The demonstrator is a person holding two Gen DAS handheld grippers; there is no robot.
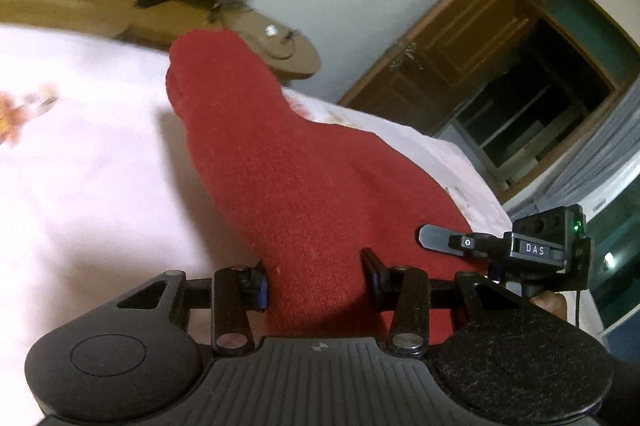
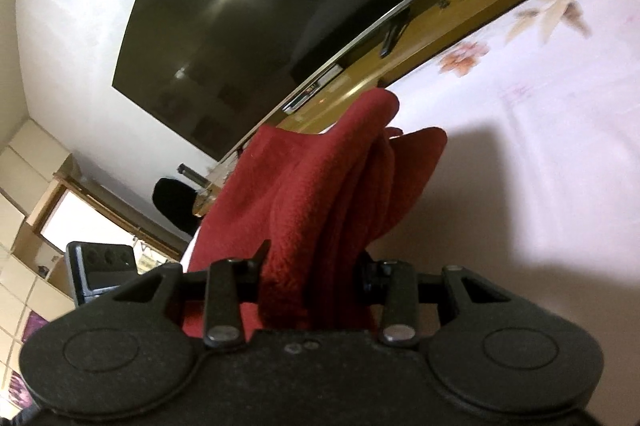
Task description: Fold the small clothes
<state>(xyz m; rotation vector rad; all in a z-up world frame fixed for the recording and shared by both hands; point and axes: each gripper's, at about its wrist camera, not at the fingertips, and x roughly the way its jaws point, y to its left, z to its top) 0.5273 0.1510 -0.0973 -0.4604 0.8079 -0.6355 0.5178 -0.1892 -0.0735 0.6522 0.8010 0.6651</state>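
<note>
Pale pink bedding with a faint floral print covers the bed point(image 1: 92, 162), and beyond it stand a wooden TV shelf point(image 2: 460, 22) carrying a dark television point(image 2: 260, 26), plus a brown wardrobe point(image 1: 472, 54) against the white wall.

Over this bed hangs a red knitted garment point(image 1: 288, 166), bunched and lifted clear of the sheet, casting a shadow on it. The left hand-held gripper point(image 1: 316, 280) pinches one thick fold of it between its jaws, the cloth filling the gap between the pads. The right hand-held gripper point(image 2: 312, 276) likewise clamps a gathered, several-layered wad of the same red garment point(image 2: 332, 186); in the left wrist view the right tool's body shows just beside the cloth's edge.

My judgement is that the garment is being carried or shaken out before being laid flat, so little folding is done yet. The main risk lies in the grips: both seem to hold bunches rather than clean corners, so when the cloth is lowered it may land twisted or doubled, with hidden layers caught underneath. The right grip holds several pleats at once; letting go could leave a crumpled ridge. Heavy knit also sags, and a fast swing could pull a fold out of either pinch, dropping one side. Keeping the two tools close together would leave the middle slack.
</note>
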